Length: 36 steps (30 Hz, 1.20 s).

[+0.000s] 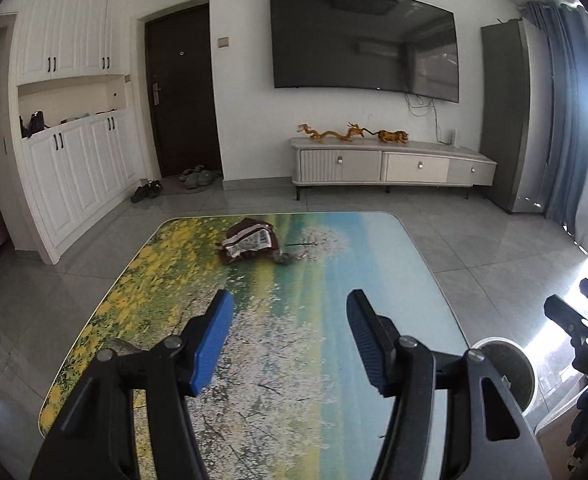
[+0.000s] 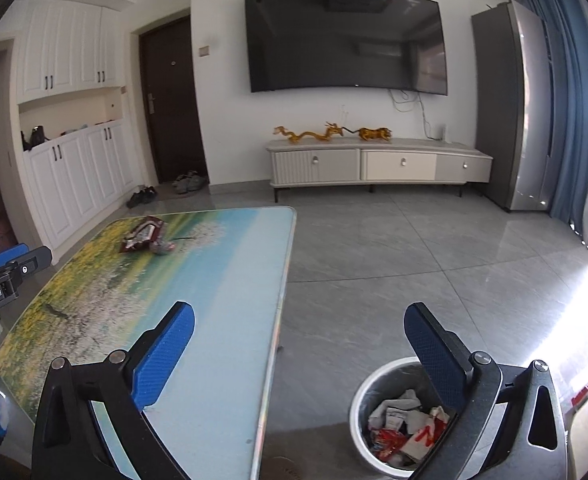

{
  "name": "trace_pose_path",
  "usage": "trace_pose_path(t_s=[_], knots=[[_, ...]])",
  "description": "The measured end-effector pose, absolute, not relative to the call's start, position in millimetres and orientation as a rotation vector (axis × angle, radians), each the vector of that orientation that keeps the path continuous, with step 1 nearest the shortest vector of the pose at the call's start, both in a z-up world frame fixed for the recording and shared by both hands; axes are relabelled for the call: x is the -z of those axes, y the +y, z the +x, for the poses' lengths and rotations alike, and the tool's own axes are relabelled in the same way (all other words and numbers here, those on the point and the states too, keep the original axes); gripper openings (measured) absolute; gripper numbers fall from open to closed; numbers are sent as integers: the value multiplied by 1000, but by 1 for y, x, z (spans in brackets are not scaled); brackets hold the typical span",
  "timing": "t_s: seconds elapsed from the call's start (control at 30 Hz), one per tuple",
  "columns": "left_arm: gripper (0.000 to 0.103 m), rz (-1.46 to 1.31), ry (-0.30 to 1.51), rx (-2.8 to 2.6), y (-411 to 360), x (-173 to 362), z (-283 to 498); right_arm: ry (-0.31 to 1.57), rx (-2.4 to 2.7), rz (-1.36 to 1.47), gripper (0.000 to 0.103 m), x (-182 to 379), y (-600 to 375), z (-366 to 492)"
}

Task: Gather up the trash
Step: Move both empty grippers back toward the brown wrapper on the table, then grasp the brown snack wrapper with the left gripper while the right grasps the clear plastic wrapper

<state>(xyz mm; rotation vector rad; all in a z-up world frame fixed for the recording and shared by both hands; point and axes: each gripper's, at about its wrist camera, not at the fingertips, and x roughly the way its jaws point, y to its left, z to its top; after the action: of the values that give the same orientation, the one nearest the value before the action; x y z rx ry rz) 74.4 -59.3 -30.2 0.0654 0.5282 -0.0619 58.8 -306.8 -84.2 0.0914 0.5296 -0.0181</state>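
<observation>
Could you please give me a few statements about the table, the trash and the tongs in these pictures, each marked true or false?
1. A crumpled brown wrapper lies on the far part of the table. True.
2. The left tongs are shut on that wrapper. False: they are open and empty, well short of it.
3. The trash bin stands on the floor beside the table and already holds crumpled wrappers. True.
4. The right tongs hold a piece of trash over the bin. False: they stand wide open with nothing between them.
5. The television is showing a programme. False: its screen is dark.
</observation>
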Motion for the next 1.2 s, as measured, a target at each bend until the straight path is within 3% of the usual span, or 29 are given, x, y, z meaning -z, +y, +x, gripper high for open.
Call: trace_pose_path(t_s=[0.33, 0.9, 1.2], knots=[[57, 2, 538, 3, -1, 32, 73, 507, -83, 72, 103, 73, -259, 67], [61, -63, 636, 3, 59, 62, 111, 638, -199, 31, 102, 88, -212, 128], [61, -117, 721, 171, 72, 83, 202, 706, -334, 44, 82, 114, -194, 210]])
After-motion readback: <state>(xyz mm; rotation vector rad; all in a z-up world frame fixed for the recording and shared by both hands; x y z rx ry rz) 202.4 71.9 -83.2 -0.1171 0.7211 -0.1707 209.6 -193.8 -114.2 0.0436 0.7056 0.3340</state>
